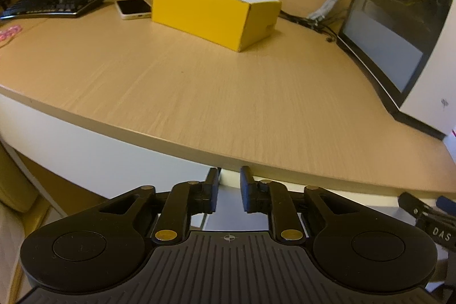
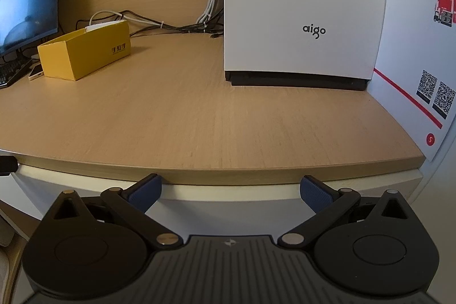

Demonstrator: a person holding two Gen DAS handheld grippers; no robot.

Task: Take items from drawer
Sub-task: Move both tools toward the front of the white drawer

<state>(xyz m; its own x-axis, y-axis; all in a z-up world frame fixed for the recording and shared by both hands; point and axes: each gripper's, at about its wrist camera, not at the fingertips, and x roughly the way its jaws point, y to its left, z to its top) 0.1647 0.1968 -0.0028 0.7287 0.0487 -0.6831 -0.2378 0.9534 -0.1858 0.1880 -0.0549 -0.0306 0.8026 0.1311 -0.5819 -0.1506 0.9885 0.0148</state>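
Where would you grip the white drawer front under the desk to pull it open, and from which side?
Probably its top edge, from the front: the white drawer front shows no handle, and only that pale lip sits exposed just below the desk.

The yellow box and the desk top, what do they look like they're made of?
Yellow box: likely thin cardboard, matte, with folded edges, a white inside and printed characters. Desk top: wood-grain surface, probably laminate over board, low sheen, with fine straight streaks and a uniform edge band.
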